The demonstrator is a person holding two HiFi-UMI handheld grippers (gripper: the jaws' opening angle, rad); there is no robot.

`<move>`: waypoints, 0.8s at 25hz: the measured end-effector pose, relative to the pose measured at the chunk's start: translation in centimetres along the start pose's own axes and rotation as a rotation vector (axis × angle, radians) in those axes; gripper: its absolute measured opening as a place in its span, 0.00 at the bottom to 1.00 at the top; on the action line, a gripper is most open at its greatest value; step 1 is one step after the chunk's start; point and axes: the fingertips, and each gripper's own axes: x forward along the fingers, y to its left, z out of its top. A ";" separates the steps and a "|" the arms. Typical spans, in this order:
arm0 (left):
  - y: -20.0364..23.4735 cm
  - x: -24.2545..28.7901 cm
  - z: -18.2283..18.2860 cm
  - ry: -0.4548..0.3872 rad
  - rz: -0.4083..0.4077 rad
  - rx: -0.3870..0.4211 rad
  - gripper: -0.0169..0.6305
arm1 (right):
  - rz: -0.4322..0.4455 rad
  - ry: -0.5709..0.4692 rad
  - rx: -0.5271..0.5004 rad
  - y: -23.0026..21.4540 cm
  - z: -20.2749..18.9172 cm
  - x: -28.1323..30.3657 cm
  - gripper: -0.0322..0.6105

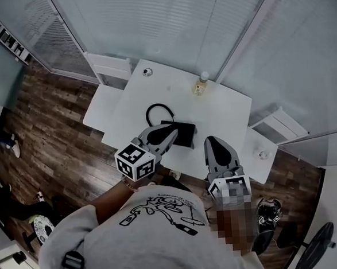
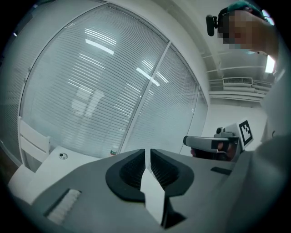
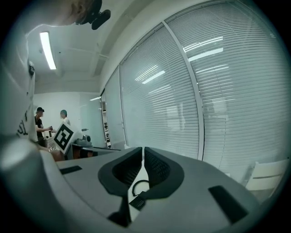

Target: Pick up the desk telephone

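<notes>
Both grippers are up over the near edge of the white tabletop (image 1: pixel 227 107), pointing out across it. The left gripper (image 1: pixel 169 134) has its jaws pressed together, nothing between them. In its own view the two dark pads meet in one thin seam. The right gripper (image 1: pixel 214 142) is pinched tight too and carries nothing.

The black desk telephone (image 1: pixel 184 135) lies flat on the tabletop right at the left gripper's tip, which overlaps the telephone's near-left corner from the head view. I can't tell whether they touch. From the right gripper the telephone sits ahead and off to its left. In the right gripper view it peeks out below the closed jaws (image 3: pixel 137 201), its coiled cord (image 3: pixel 135 185) looping just beyond it. A small bottle (image 1: pixel 200 85) stands well beyond both grippers.
</notes>
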 end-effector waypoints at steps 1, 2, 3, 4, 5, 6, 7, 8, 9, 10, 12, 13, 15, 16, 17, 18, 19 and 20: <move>0.3 0.5 -0.1 0.001 0.008 -0.002 0.08 | 0.004 0.002 0.004 -0.6 -0.1 0.2 0.07; 0.6 1.0 -0.3 0.003 0.016 -0.006 0.08 | 0.008 0.005 0.010 -1.1 -0.1 0.5 0.07; 0.9 1.4 -0.3 0.004 0.024 -0.010 0.08 | 0.014 0.009 0.017 -1.5 -0.2 0.8 0.07; 1.2 1.8 -0.3 0.005 0.032 -0.013 0.08 | 0.020 0.012 0.022 -1.9 -0.3 1.1 0.07; 1.5 2.2 -0.3 0.004 0.038 -0.015 0.08 | 0.025 0.016 0.024 -2.3 -0.4 1.4 0.07; 1.7 2.6 -0.3 0.004 0.043 -0.017 0.08 | 0.030 0.021 0.025 -2.7 -0.5 1.7 0.07; 1.9 2.9 -0.2 0.003 0.047 -0.019 0.08 | 0.034 0.026 0.028 -3.0 -0.5 1.9 0.07; 2.0 3.2 -0.1 0.005 0.049 -0.022 0.08 | 0.036 0.031 0.032 -3.3 -0.6 2.1 0.07; 2.2 3.4 -0.1 0.008 0.051 -0.024 0.08 | 0.037 0.035 0.039 -3.5 -0.7 2.3 0.07; 2.4 3.5 -0.1 0.013 0.052 -0.025 0.08 | 0.038 0.039 0.045 -3.7 -0.7 2.5 0.07; 2.9 3.8 -0.1 0.023 0.055 -0.027 0.08 | 0.040 0.045 0.052 -4.0 -0.7 3.0 0.07; 3.2 3.9 -0.1 0.027 0.056 -0.028 0.08 | 0.041 0.047 0.052 -4.0 -0.7 3.3 0.07; 4.0 4.0 -0.1 0.032 0.056 -0.032 0.08 | 0.040 0.053 0.050 -4.1 -0.8 4.1 0.07; 4.4 4.0 -0.1 0.034 0.054 -0.035 0.08 | 0.037 0.056 0.050 -4.1 -0.8 4.5 0.07; 4.8 4.0 0.0 0.037 0.051 -0.039 0.08 | 0.033 0.058 0.050 -4.0 -0.7 4.9 0.07; 5.2 4.0 0.0 0.040 0.047 -0.043 0.08 | 0.027 0.060 0.051 -4.0 -0.6 5.3 0.07; 5.5 3.9 0.1 0.044 0.042 -0.047 0.08 | 0.021 0.061 0.052 -4.0 -0.4 5.7 0.07; 5.9 3.9 0.2 0.048 0.037 -0.049 0.08 | 0.015 0.061 0.052 -3.9 -0.2 6.1 0.07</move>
